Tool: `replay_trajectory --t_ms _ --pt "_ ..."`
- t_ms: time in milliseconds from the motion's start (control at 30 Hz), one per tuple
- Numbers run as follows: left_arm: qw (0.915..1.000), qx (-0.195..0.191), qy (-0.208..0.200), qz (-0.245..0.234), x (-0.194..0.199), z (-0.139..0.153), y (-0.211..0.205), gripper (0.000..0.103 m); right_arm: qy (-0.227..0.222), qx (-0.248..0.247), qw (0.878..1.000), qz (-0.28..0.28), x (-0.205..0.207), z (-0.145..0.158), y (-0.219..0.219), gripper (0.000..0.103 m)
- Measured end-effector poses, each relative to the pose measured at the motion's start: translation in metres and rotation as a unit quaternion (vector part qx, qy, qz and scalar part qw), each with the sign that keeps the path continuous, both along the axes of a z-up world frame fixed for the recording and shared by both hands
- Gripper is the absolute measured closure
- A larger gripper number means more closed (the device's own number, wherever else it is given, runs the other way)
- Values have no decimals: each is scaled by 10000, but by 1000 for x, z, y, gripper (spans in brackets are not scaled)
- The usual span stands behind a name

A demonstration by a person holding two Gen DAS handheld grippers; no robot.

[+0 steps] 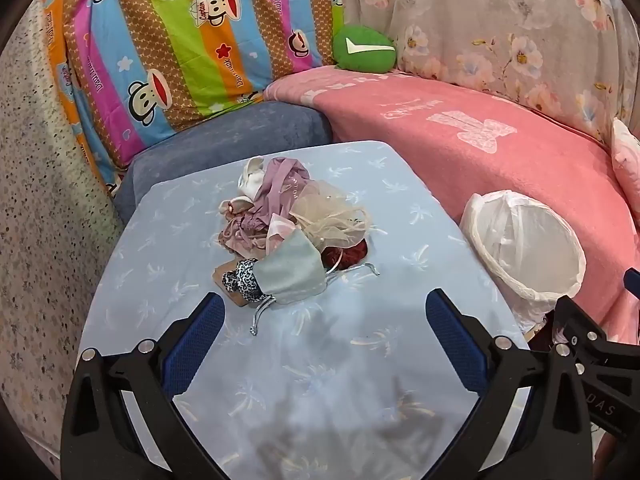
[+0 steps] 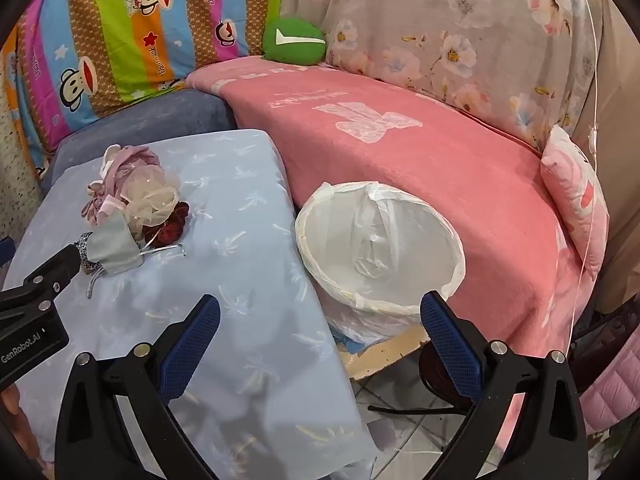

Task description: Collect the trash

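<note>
Left wrist view: both the left gripper (image 1: 324, 308) and the right gripper (image 2: 320, 312) gape empty, the heap of soft fabric scraps (image 1: 292, 232) at 12 o'clock on the table (image 1: 420, 216), light and floppy, best pinched at the grey-green pouch (image 1: 292, 276), bin (image 1: 524, 248) at 2.

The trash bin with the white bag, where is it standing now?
The bag-lined trash bin stands beside the right edge of the blue-covered table, against the pink blanket; in the left wrist view it sits far right.
</note>
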State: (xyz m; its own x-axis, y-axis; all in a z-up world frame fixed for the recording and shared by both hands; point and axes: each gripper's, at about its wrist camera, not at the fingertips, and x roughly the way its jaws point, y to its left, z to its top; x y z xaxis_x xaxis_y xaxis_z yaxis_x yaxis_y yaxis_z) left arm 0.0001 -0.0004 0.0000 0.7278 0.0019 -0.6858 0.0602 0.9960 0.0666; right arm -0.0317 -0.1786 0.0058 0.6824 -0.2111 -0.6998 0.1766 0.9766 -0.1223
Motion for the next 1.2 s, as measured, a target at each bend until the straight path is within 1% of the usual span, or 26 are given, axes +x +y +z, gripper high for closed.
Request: replay_trajectory --t_ms 133,267,333,533,567,967,1200 --pt "10000 -34 11 -8 3 -1 1 7 -6 -23 10000 46 -1 0 -1 6" --pt "10000 11 -40 -48 -2 3 -7 7 -20 -44 9999 90 -3 0 -3 6" --pt "10000 21 -53 -56 -4 3 -10 7 -7 -26 10000 -25 -6 -1 -7 6" --pt "9999 17 -85 -97 -6 4 -16 7 -10 -46 10000 -25 -7 -4 -12 6" --pt "9999 21 -88 -107 -6 4 -17 7 -11 -44 10000 -32 -4 0 -7 6" --pt "9998 20 -131 -114 -5 2 -18 7 17 -123 9999 -82 -3 -3 -10 6" --pt "9998 27 -136 -106 -5 3 -18 7 -28 -77 9999 -81 -4 -2 -8 6"
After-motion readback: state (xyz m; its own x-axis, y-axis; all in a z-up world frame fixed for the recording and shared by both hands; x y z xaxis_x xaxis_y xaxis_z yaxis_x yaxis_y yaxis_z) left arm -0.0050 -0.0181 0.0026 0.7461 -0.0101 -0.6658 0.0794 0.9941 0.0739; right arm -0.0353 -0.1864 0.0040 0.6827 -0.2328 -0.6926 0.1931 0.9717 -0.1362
